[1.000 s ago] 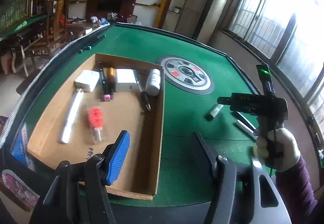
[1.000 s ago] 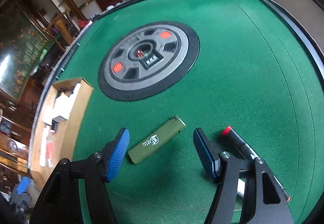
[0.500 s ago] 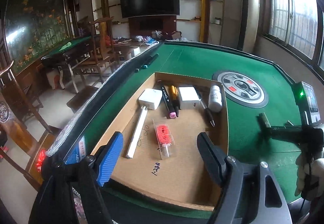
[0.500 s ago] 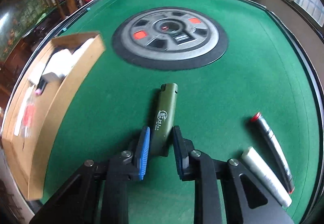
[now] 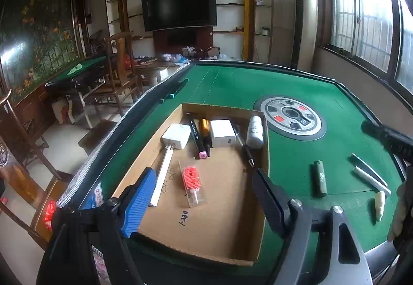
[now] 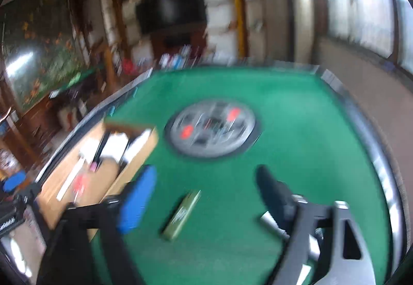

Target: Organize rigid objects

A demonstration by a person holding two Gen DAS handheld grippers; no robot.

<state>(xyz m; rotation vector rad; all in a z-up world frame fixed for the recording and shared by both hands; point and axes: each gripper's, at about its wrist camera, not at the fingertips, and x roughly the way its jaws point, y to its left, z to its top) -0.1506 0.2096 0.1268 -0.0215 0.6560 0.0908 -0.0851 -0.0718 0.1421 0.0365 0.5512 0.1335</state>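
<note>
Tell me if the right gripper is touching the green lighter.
Apart. The right wrist view shows the right gripper with jaws just opened wide and the green lighter lying on the felt between them, green showing on both sides.

A: The left wrist view looks down over the cardboard box [image 5: 144,169] toward the television [image 5: 179,7].
B: The blurred right wrist view faces likewise; both share the lighter [image 5: 320,178] [image 6: 182,215].
</note>
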